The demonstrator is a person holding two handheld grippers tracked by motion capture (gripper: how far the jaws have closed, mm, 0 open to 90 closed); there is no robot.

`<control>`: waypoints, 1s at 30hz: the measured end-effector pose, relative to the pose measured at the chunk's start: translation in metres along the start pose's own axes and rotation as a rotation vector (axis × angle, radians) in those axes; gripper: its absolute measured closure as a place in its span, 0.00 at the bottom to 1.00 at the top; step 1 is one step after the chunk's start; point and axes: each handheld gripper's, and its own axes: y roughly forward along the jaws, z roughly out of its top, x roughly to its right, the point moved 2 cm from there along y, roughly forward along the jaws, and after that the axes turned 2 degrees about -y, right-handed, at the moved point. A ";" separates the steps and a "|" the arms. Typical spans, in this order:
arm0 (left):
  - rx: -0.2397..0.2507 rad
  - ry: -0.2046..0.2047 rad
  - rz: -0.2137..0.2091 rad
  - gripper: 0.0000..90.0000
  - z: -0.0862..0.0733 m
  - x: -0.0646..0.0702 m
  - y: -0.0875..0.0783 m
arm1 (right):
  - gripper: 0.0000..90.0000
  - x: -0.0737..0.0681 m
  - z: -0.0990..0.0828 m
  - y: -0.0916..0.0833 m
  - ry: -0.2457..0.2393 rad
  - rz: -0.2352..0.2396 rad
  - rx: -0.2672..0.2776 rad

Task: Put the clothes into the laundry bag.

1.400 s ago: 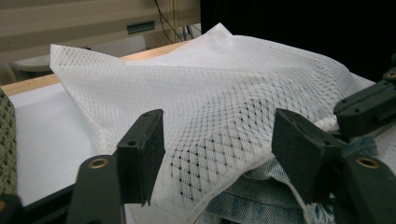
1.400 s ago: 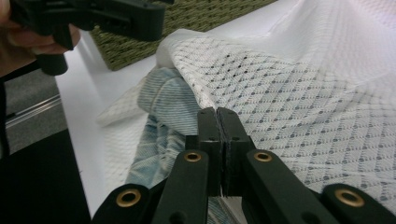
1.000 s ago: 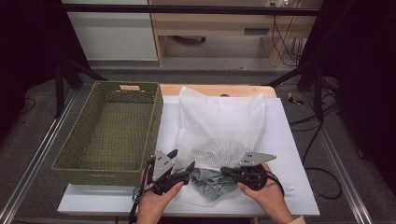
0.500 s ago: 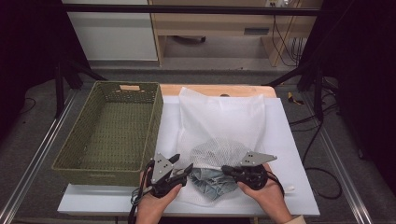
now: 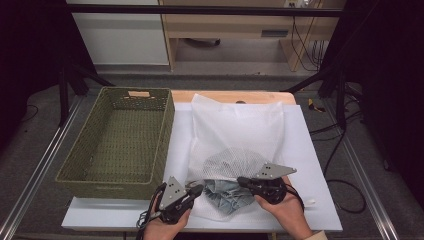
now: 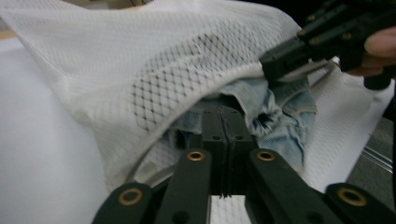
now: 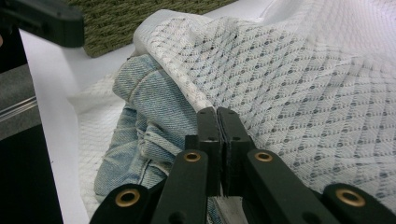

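I've got the denim garment (image 5: 227, 192) abt halfway into the white mesh bag (image 5: 235, 135), lower centre of the high view, left gripper (image 5: 196, 190) just clamped on the bag's lower lip, right gripper (image 5: 243, 181) pinching its top edge; rest of the denim & closing are left.

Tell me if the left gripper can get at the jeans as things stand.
Probably yes. The left gripper sits at the mesh bag's open mouth, where the jeans poke out uncovered. Its jaws have just closed, apparently on the bag's lower edge, so it would have to let go first.
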 end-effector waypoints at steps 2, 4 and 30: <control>-0.020 0.000 0.005 1.00 -0.005 0.002 0.001 | 0.99 0.000 0.000 0.000 0.000 -0.002 0.003; -0.049 0.002 0.006 1.00 -0.010 0.003 0.002 | 0.99 -0.001 0.000 0.000 0.000 -0.004 0.000; -0.256 0.053 -0.102 1.00 -0.038 0.035 0.050 | 0.99 0.000 0.000 0.001 -0.022 -0.013 -0.006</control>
